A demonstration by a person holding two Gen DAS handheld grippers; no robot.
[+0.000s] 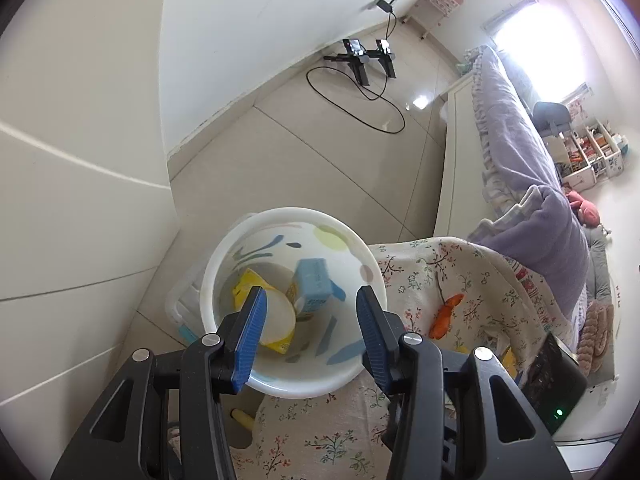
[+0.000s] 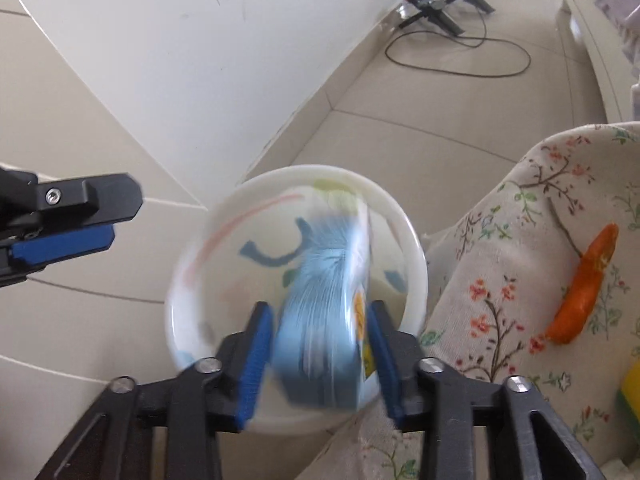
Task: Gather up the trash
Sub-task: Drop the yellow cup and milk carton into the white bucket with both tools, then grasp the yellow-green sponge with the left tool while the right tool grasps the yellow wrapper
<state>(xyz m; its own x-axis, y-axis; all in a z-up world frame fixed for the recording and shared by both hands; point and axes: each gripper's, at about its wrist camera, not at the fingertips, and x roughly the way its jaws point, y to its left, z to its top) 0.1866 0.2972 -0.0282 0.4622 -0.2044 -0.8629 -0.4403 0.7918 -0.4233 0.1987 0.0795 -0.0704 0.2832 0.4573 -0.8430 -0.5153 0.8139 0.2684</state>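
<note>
Between my right gripper's (image 2: 322, 354) spread fingers a blue carton (image 2: 320, 320) blurs, apparently dropping straight down into the white bin (image 2: 416, 256) below, long axis pointing away from me. My left gripper (image 1: 310, 334) hangs open and empty over the same bin. On the flowered cloth (image 2: 500, 280), rightward, lies an orange wrapper (image 2: 584, 288), nearer my right.

Daylight floods in from a blown-out window (image 1: 536, 36), leaving a glare patch on the floor tiles (image 1: 420, 101). Both fisheye views bend straight lines and darken at the corners. In the right wrist view the blue carton (image 2: 320, 312) is smeared by motion blur.
</note>
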